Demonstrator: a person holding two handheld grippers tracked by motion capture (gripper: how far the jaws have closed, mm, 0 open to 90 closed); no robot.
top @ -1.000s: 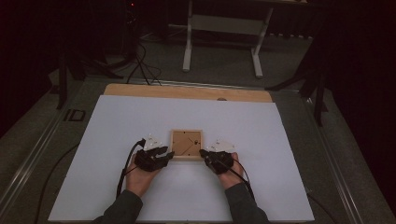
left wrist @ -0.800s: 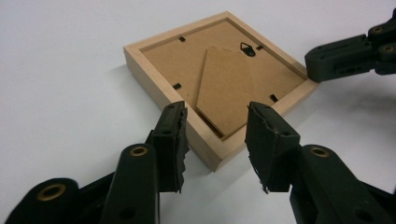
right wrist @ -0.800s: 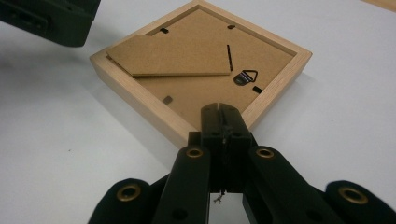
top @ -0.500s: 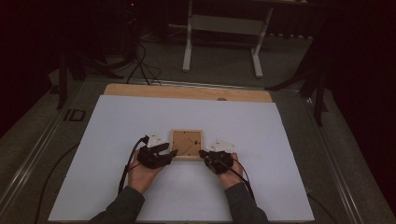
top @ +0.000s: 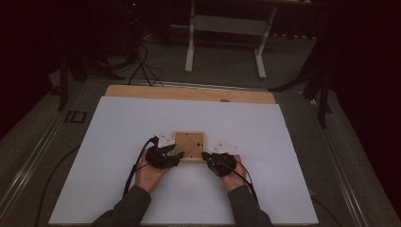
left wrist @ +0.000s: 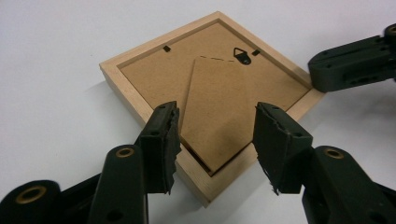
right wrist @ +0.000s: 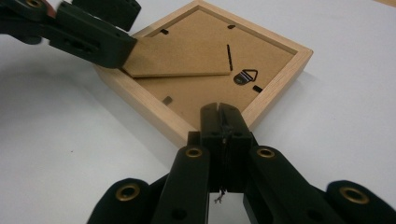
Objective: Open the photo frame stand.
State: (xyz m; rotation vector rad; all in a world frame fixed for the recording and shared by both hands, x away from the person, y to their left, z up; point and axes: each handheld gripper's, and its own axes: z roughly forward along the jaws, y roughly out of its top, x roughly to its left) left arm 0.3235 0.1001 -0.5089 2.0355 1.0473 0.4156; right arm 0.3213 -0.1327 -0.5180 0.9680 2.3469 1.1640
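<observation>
Change since a second ago: my left gripper [left wrist: 215, 140] has just been opening its jaws; they now stand about half apart, straddling the easel stand [left wrist: 219, 112] at the near corner, pads not pressing it.

Right gripper [right wrist: 220, 116]: jaws closed together, empty, tips resting on the near corner of the picture frame [top: 190, 145], pinning it.

Frame: face down, near centre of the white table sheet [top: 293, 142].

Progress, by my judgement: stand released; backing tabs and board left in place.

Room: open sheet all round; far wooden table edge [top: 189, 92] well apart.
</observation>
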